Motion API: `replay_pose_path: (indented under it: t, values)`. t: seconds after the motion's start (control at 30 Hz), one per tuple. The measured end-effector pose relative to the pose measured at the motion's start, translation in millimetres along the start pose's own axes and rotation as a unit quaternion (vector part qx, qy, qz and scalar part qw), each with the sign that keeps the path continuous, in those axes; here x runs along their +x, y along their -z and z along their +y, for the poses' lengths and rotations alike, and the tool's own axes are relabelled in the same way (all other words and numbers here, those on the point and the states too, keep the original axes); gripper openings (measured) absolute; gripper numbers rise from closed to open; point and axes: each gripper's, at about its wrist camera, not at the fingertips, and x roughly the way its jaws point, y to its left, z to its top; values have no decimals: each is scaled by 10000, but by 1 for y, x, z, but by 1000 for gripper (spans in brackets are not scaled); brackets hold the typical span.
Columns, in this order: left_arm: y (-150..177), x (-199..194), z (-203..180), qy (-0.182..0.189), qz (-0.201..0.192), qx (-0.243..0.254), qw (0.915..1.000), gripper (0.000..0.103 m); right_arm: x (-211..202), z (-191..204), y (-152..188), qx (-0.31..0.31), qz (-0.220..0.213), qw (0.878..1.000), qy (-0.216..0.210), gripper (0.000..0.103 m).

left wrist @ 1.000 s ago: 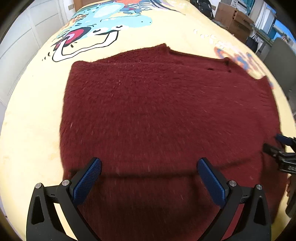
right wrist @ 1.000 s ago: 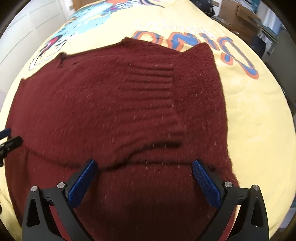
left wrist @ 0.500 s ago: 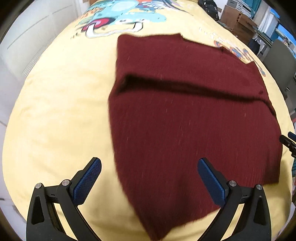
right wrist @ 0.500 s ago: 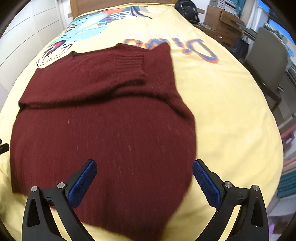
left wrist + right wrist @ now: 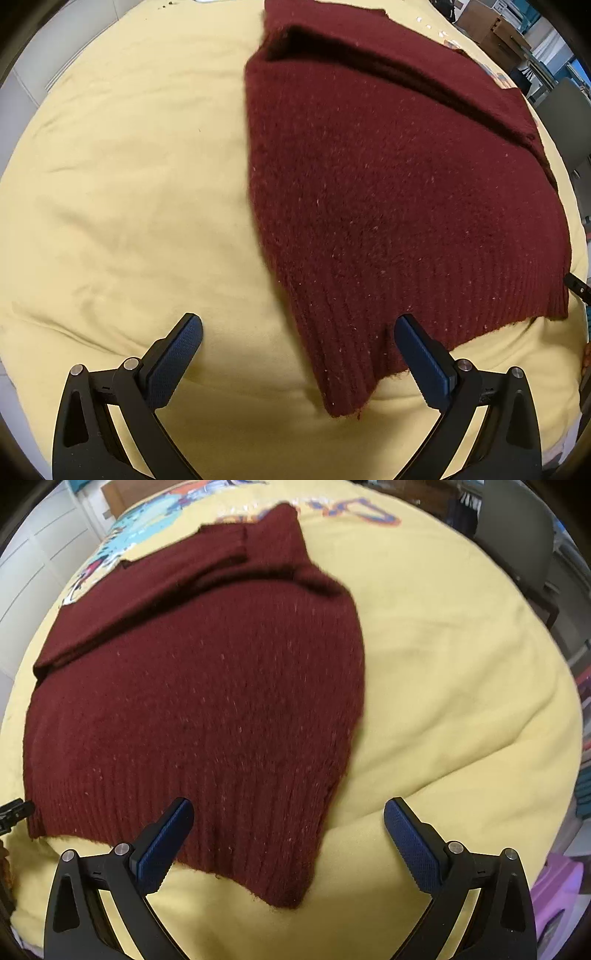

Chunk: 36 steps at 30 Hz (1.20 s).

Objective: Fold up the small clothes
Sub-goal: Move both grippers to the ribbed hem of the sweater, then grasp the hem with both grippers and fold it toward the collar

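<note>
A dark red knitted sweater lies flat on a yellow bed cover, its sleeves folded in over the chest at the far end. Its ribbed hem points toward me. My left gripper is open and empty, low over the hem's left corner. My right gripper is open and empty over the hem's right corner; the sweater fills the left of that view. The tip of the other gripper shows at each view's edge.
The yellow cover has a colourful cartoon print at its far end. White cupboard doors stand to the left. A grey chair and shelves are to the right, past the bed's edge.
Both grippers have pulled back from over the folded sleeves toward me and come down close to the hem corners. The sweater has not moved. Both stayed open.
</note>
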Motion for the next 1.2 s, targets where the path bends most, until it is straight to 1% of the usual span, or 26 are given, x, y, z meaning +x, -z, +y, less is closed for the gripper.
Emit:
replay_pose_path:
  t: [0.07,0.1,0.13,0.17,0.2,0.23,0.27,0.3,0.37,0.4,0.43,0.53,0.6,0.73,0.8,0.83,0.93,1.07,1.17,1.2]
  values:
    - [-3,5,-5,112,71,46,9999,102,7,-1,1,60,151,9998,-114,102]
    - [-5,9,-8,214,105,83,9997,101,9,-2,1,89,211,9997,-101,102]
    - [-6,12,-10,257,130,105,9995,97,11,-3,1,105,268,9996,-59,99]
    - [-7,15,-13,241,170,134,9995,88,13,-1,1,108,325,9994,0,86]
    - [-7,18,-17,199,217,204,9994,84,16,-1,1,110,424,9990,53,63]
    - [-8,19,-20,176,213,277,9992,75,19,-1,2,120,523,9986,-21,52]
    - [-11,19,-22,193,179,333,9991,65,21,0,2,134,609,9978,-224,39]
    - [-12,17,-26,268,148,380,9988,58,22,1,2,122,643,9973,-339,26]
    - [-12,12,-30,526,45,465,9975,19,21,4,1,60,674,9965,-493,15]
    - [-12,9,-32,620,14,477,9969,12,19,6,1,16,653,9966,-501,13]
    - [-13,8,-34,669,-2,489,9966,11,16,8,0,-23,617,9967,-533,12]
    - [-16,-1,-39,716,-67,580,9957,10,4,9,-6,-46,503,9964,-681,12]
    - [-18,-12,-36,825,-161,554,9949,9,-8,7,-13,-21,350,9959,-828,11]
    - [-39,-33,-37,1043,-395,539,9923,9,-33,12,-32,-82,59,9943,-1064,11]
    - [-46,-45,-43,1129,-525,529,9908,9,-47,14,-47,-141,-143,9934,-1132,11]
    - [-56,-49,-48,1167,-585,509,9901,9,-54,16,-55,-168,-250,9930,-1140,11]
    - [-78,-69,-46,1276,-838,391,9875,9,-72,17,-80,-186,-551,9911,-1197,11]
    - [-113,-93,-48,1232,-1196,389,9844,9,-91,18,-126,-131,-936,9884,-1190,11]
    - [-138,-116,-24,1213,-1442,323,9816,9,-101,15,-157,-89,-1233,9853,-1180,11]
    - [-143,-119,-22,1197,-1532,288,9805,9,-105,10,-168,-85,-1297,9847,-1158,11]
